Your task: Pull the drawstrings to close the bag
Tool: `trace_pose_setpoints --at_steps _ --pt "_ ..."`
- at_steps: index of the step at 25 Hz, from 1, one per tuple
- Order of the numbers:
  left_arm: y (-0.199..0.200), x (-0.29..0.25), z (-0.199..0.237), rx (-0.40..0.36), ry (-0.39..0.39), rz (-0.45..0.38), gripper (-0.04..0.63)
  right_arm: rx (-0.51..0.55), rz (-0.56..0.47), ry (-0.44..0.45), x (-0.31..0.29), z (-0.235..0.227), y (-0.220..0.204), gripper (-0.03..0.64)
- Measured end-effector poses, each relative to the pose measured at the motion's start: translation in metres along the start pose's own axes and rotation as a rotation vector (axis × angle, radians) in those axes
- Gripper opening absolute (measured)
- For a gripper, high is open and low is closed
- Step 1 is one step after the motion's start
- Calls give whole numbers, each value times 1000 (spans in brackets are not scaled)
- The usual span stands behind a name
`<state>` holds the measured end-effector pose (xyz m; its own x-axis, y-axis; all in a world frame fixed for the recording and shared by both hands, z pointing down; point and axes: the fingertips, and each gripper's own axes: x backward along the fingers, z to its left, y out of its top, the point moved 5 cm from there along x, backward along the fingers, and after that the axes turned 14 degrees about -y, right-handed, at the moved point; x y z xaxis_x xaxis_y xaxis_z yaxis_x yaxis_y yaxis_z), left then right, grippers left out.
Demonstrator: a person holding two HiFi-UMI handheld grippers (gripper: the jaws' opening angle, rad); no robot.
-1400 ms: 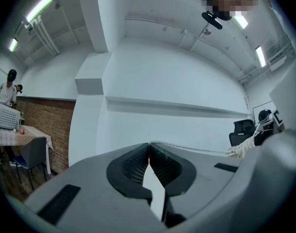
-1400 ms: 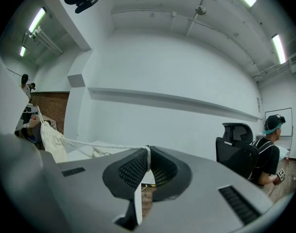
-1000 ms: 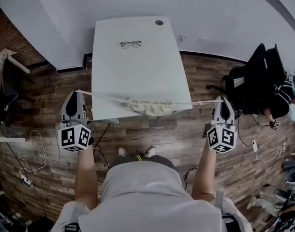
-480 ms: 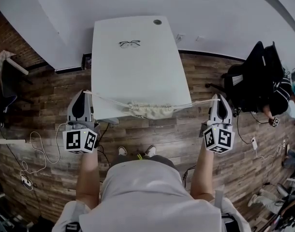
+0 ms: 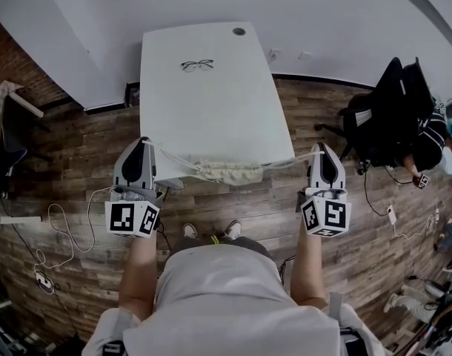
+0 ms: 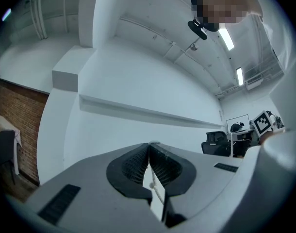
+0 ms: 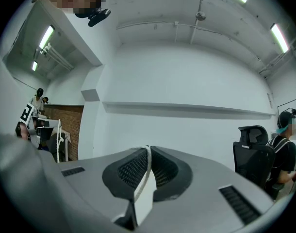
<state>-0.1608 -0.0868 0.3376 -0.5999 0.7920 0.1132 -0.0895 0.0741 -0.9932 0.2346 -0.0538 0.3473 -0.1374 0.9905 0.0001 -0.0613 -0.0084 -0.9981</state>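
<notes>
Head view shows the bag (image 5: 227,172) gathered tight at the tabletop (image 5: 211,102) edge, left tongs (image 5: 144,142) and right tongs (image 5: 320,147) each clamping a drawstring (image 5: 175,159); closing looks nearly done

**A:** Is the mouth of the cloth bag (image 5: 226,172) fully shut?

**B:** It's too small to tell.

**A:** Where do the cord ends go?

**B:** The left drawstring (image 5: 174,156) vanishes into the left gripper (image 5: 143,142). The right drawstring (image 5: 289,160) vanishes into the right gripper (image 5: 320,147).

**A:** What's the round thing (image 5: 239,31) at the far edge of the table (image 5: 211,110)?

**B:** It's too small to name. The seated person (image 5: 427,143) is cut off by the picture's right edge.
</notes>
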Motion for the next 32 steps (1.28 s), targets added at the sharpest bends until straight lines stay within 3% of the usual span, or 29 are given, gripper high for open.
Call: trace_pose_setpoints --at_steps 14,22,32 --pt "35 9 -34 27 -106 -70 21 -31 -67 119 24 26 39 37" --pt "64 16 -45 -31 -122 -96 21 -16 -108 159 35 32 64 37" --pt "63 25 -51 -35 -132 -103 21 -15 -137 170 43 39 74 37"
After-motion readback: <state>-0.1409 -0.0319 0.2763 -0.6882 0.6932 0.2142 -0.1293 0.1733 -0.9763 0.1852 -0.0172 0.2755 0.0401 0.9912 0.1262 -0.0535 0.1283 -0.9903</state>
